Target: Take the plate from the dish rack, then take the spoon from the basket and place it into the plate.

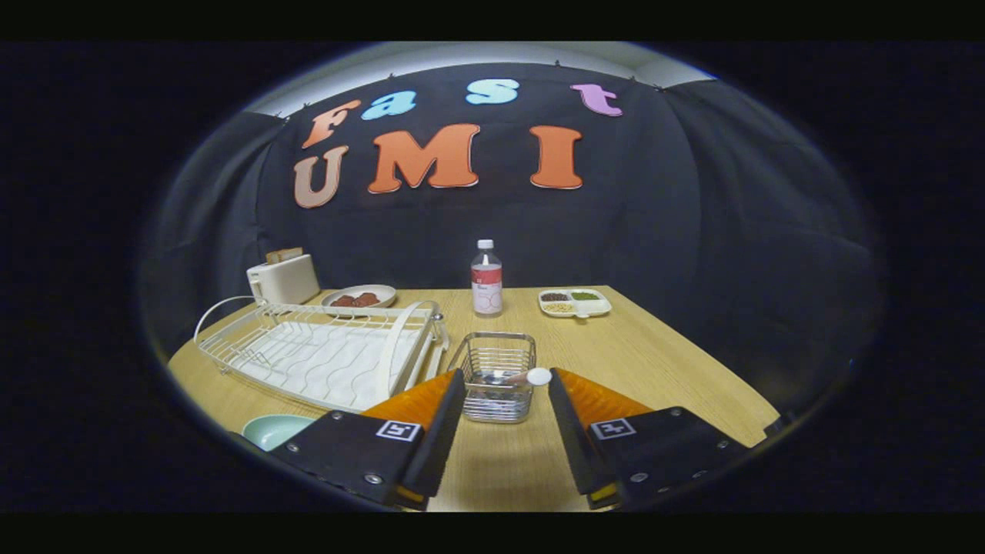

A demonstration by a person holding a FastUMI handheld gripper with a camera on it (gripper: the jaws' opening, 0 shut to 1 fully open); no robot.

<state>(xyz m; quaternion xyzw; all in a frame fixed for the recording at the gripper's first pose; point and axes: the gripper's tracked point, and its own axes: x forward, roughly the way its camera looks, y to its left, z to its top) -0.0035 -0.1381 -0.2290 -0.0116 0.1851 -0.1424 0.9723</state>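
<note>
We see the gripper point(505, 400) held with its fingers spread wide, pinching nothing, bare wood between them. Just ahead, framed by the fingertips, stands the wire basket point(494, 375), and the spoon point(531, 376) rests in it with its pale rounded end poking over the basket's right rim, close to the right fingertip. To the left of the left finger lies the pale green plate point(275, 429), flat on the surface point(662, 362) near its front edge. Beyond the plate sits the white dish rack point(323, 354), just beside the basket. Farther back we find a toaster point(283, 278), a dish of food point(358, 298), a bottle point(486, 278) and a divided tray point(575, 302). Right of the basket the surface lies open up to its edge.
</note>
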